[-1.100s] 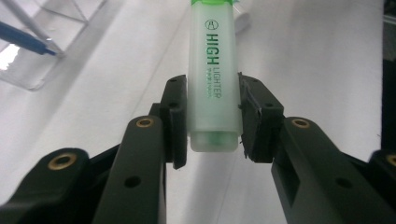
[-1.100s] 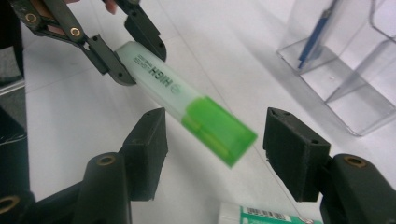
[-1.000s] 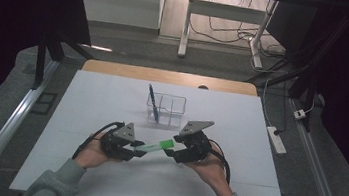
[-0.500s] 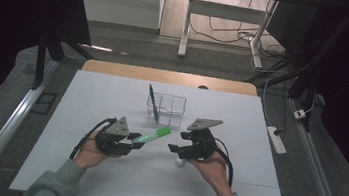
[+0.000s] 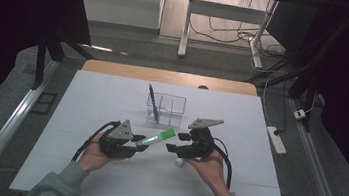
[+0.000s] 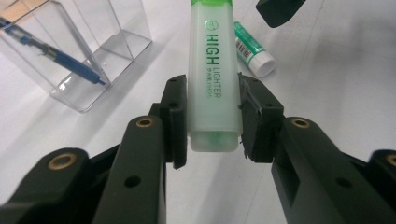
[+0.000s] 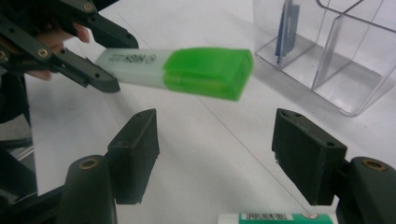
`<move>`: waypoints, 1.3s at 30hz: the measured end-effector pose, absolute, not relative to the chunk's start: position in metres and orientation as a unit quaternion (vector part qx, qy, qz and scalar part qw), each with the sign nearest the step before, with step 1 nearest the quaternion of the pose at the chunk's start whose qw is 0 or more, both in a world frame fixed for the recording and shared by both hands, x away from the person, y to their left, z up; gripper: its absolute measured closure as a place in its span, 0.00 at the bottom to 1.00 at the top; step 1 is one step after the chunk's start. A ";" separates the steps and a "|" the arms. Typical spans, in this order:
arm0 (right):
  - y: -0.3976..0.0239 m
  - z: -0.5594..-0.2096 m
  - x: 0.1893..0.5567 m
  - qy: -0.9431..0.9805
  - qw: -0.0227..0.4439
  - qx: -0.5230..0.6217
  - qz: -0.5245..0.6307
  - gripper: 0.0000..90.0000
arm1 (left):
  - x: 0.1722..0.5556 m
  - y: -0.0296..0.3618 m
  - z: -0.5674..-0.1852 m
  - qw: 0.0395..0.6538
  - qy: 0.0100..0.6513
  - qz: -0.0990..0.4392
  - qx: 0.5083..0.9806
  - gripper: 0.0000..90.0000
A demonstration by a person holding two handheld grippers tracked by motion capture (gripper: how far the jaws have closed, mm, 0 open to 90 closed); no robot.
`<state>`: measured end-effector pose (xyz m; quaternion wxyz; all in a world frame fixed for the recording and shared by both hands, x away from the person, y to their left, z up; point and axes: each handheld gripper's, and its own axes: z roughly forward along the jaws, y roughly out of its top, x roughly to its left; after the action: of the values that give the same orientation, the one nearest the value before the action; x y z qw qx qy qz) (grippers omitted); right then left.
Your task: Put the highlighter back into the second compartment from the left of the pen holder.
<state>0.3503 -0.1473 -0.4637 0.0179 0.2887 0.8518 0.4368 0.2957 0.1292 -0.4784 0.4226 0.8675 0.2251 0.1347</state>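
A green highlighter with a pale body and a bright green cap hangs above the white table, cap end up and toward the right. My left gripper is shut on its rear end, pads pressed on both sides. My right gripper is just right of the cap. Its jaws have just been opening and stand wide with nothing between them, the cap just beyond their tips. A green-and-white capped stick lies on the table under the right gripper.
A clear plastic organizer with compartments stands behind the grippers, and a blue pen leans in its left compartment. The white table top ends in a wooden strip at the far edge. Beyond it are a dark floor, desk legs and cables.
The right gripper, which was at the highlighter's cap end a second ago, has let go and drawn back to the right. The left gripper has tilted the cap end upward.
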 end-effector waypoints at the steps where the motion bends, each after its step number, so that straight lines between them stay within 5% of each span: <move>1: -0.147 -0.464 0.350 0.851 0.014 0.289 0.439 0.35 | 0.295 0.128 -0.479 0.423 0.224 0.136 0.868 0.72; 16: -0.146 -0.464 0.349 0.845 0.003 0.290 0.450 0.41 | 0.292 0.114 -0.486 0.415 0.204 0.153 0.873 0.72; 39: -0.145 -0.455 0.344 0.826 -0.001 0.277 0.490 0.64 | 0.290 0.094 -0.497 0.363 0.190 0.186 0.893 0.72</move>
<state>0.3437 -0.1455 -0.4547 -0.0013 0.2772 0.8263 0.4903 0.2897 0.0944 -0.4968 0.3631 0.8931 0.1897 0.1859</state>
